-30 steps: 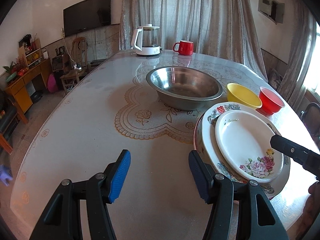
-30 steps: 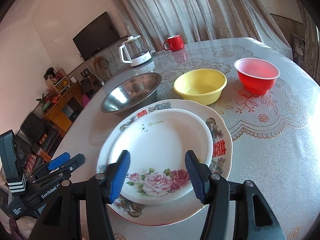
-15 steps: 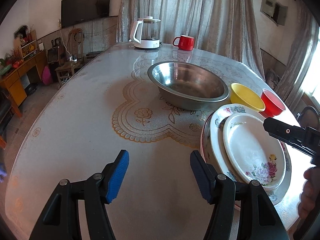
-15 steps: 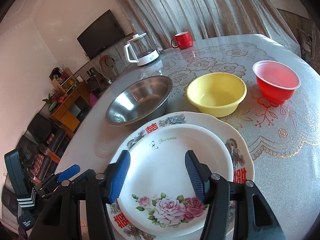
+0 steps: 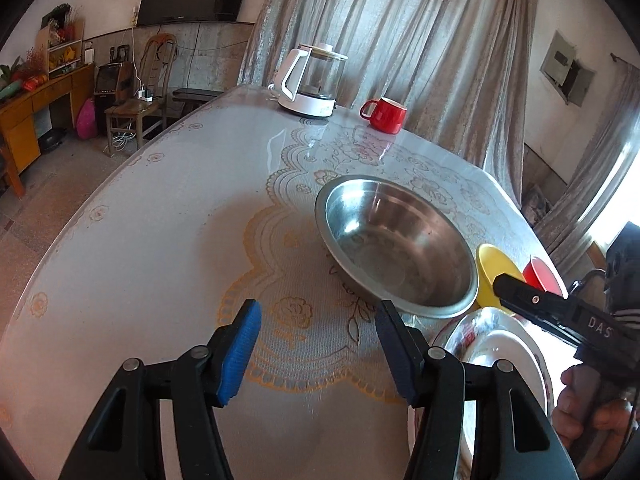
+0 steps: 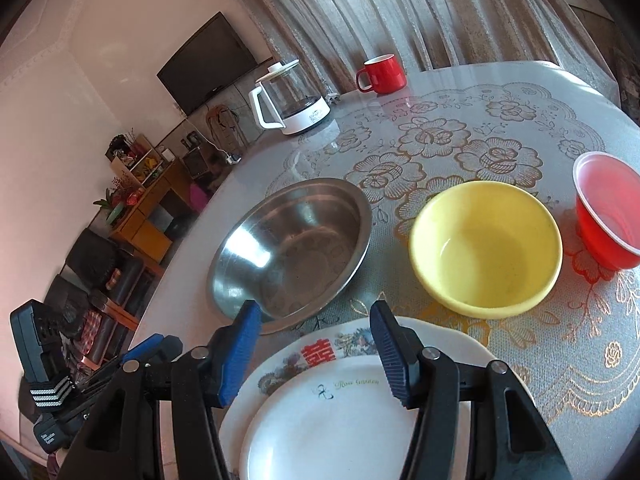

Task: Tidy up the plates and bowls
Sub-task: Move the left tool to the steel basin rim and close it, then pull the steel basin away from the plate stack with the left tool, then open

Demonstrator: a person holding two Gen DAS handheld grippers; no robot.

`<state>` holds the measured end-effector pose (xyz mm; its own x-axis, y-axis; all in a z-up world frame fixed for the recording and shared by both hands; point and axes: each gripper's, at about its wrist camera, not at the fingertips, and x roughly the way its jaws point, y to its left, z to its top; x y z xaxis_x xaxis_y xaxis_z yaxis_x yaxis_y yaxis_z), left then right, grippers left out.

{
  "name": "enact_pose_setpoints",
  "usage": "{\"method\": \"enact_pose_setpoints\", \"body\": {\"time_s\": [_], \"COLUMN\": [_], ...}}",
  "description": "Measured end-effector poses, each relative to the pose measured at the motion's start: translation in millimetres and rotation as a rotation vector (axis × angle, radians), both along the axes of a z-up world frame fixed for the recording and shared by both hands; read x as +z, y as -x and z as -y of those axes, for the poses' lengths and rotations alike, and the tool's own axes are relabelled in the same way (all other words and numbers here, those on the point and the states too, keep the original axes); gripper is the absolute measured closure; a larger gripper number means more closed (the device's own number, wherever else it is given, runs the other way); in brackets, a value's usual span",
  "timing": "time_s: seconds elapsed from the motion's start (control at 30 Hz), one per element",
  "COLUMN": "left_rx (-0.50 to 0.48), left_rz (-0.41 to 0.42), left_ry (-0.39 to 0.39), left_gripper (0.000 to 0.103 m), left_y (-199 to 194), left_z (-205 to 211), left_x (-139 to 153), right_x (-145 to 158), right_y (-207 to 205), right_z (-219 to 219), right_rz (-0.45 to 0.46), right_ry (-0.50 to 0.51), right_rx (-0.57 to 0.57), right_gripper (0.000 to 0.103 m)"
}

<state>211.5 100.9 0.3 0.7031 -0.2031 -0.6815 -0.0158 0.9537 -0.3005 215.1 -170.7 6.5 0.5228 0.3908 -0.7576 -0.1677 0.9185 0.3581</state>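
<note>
Lace-clothed table [image 6: 520, 128]: small plate [image 6: 332, 432] already stacked on big plate [image 6: 452, 340]. Steel bowl [image 6: 292, 248], yellow bowl [image 6: 486, 248], red bowl [image 6: 608, 216] sit apart, not nested. My right gripper [image 6: 316, 344] gapes empty; left gripper [image 5: 318, 346] closing on nothing.

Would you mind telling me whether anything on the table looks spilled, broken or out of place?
Nothing stands out: the steel bowl, yellow bowl and red bowl sit upright and empty, and the plates are neatly stacked.
</note>
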Motion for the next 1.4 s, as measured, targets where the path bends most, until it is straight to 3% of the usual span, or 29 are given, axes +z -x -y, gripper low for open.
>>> {"method": "enact_pose_setpoints", "body": {"time_s": [0.27,0.37,0.43,0.5,0.53,0.6,0.7,0.83,1.4], "left_rx": [0.015,0.019,0.007,-0.015,-0.029,-0.038,-0.048,-0.060,-0.056], "left_rz": [0.003,-0.004,-0.021,-0.041,-0.034,-0.018,-0.017,0.013,0.095], "left_ry": [0.099,0.092,0.080,0.091,0.099,0.073,0.065,0.071,0.060], "left_gripper": [0.044,0.046,0.055,0.076,0.077,0.078,0.081,0.080,0.078], "left_y": [-48,-65,-75,-83,-83,-81,-77,-64,-16], "left_z": [-8,-7,-4,-1,1,6,6,7,10], "left_x": [-5,-9,-14,-19,-19,-19,-19,-14,9], "right_x": [-22,-29,-33,-37,-38,-39,-39,-38,-19], "right_y": [-40,-49,-54,-56,-57,-57,-56,-53,-26], "right_z": [-4,-10,-14,-19,-21,-26,-33,-29,-34], "right_rz": [-0.071,-0.089,-0.095,-0.097,-0.100,-0.091,-0.071,-0.058,0.007], "right_ry": [-0.015,-0.015,-0.011,0.001,0.005,0.016,0.119,0.129,0.126], "right_rx": [-0.013,-0.008,0.002,0.015,0.019,0.035,0.039,0.036,0.043], "right_gripper": [0.045,0.045,0.045,0.045,0.045,0.046,0.058,0.069,0.069]}}
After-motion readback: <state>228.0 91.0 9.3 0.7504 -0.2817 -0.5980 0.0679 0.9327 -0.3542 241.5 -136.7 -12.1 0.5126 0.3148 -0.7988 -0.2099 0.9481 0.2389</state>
